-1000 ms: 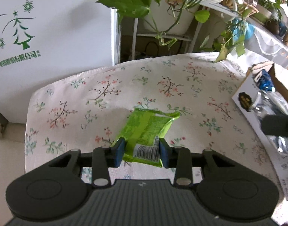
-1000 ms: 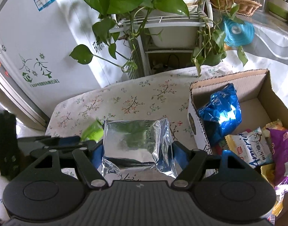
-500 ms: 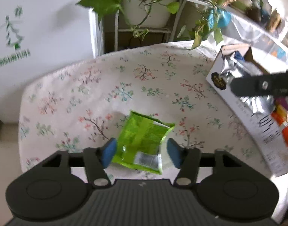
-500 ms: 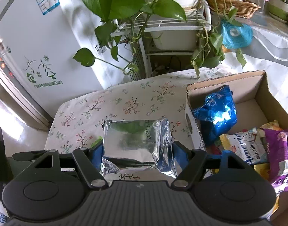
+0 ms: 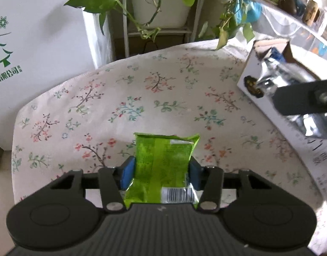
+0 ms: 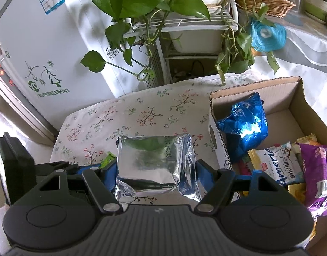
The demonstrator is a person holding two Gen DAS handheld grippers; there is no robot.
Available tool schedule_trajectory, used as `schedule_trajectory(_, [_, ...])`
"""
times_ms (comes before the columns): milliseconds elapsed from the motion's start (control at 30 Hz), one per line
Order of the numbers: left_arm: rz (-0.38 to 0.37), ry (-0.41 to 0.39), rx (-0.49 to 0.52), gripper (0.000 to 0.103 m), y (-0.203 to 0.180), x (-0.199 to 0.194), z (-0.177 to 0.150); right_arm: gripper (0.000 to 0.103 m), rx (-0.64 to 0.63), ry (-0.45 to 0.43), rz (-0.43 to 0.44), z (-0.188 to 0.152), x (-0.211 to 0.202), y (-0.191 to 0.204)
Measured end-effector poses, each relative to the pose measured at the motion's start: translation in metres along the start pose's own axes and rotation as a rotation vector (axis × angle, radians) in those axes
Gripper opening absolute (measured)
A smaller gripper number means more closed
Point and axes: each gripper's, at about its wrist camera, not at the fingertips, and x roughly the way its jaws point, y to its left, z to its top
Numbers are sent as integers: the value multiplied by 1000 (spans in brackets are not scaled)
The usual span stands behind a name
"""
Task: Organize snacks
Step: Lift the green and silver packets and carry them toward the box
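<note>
- Floral-clothed bench [image 5: 163, 89], leafy plant [image 6: 146, 2] behind, fridge on the left.
- Left claw [image 5: 160, 171] has just been closing: pads now pinch the green snack packet [image 5: 163, 162]; half a second back they stood clear.
- Only the right view looks into the cardboard box [image 6: 300, 98]: blue bag [image 6: 246, 125], purple packet [image 6: 317, 170].
- Right claw [image 6: 156, 169] grips the silver foil pouch [image 6: 154, 160], unmoved.

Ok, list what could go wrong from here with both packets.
1. The left tool has just been closing on the green packet, and its pads meet only the soft sides near the bottom, so the packet may buckle or slip out when lifted.
2. The right tool holds the silver packet beside the cardboard box; the packet could catch on the box's near wall on its way in.
</note>
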Motion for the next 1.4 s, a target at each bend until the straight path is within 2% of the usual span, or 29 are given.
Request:
schedule_trajectory(133, [26, -16, -30, 51, -3, -11, 1, 80, -1, -4, 1, 0, -1, 1])
schedule_trajectory(267, [20, -56, -100, 51, 3, -28, 7, 80, -7, -18, -7, 1, -5, 0])
schedule_trajectory(500, [56, -121, -130, 51, 1, -52, 14, 80, -4, -41, -10, 3, -11, -1])
schedule_trajectory(967, [92, -254, -118, 51, -37, -87, 42, 80, 26, -107, -24, 8, -32, -15])
schedule_trajectory(1400, [56, -290, -93, 51, -77, -92, 59, 80, 89, -175, -92, 13, -58, -48])
